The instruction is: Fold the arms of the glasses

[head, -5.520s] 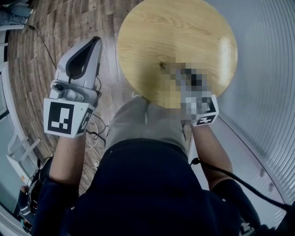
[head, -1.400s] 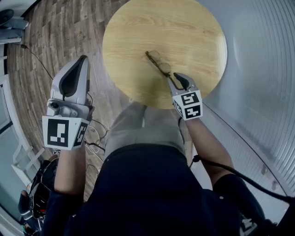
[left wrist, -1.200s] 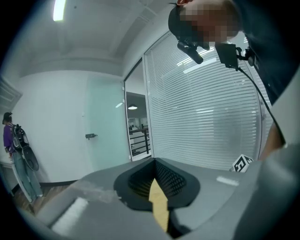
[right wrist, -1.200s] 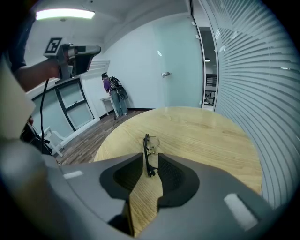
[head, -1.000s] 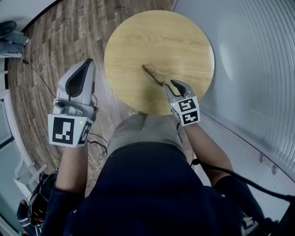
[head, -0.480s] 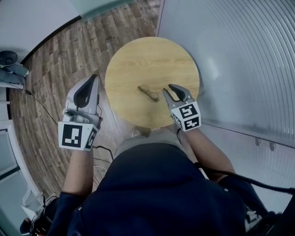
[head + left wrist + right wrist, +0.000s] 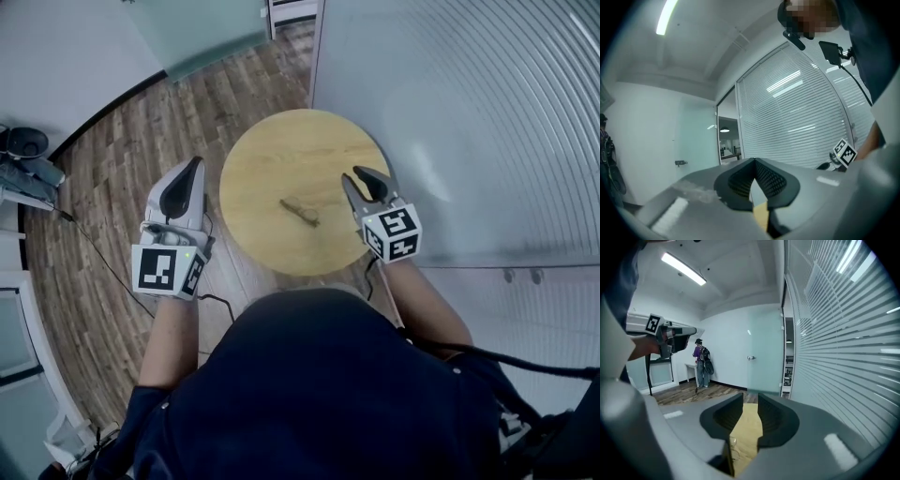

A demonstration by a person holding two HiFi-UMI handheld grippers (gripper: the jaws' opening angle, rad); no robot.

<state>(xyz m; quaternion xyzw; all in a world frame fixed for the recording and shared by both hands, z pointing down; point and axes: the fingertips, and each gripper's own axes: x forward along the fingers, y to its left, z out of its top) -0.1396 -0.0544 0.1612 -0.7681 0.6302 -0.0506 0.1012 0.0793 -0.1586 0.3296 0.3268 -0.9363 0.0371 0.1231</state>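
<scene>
The glasses (image 7: 302,212) lie on the table (image 7: 255,155) and look folded, so I think I'm done. My left gripper (image 7: 194,163) is pressed together and my right gripper (image 7: 354,178) is spread. Both hold nothing.

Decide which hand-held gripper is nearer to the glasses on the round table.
Right. The right hand-held gripper hangs just right of the glasses, above the table; the left hand-held gripper is off the table's left edge, above the floor.
</scene>
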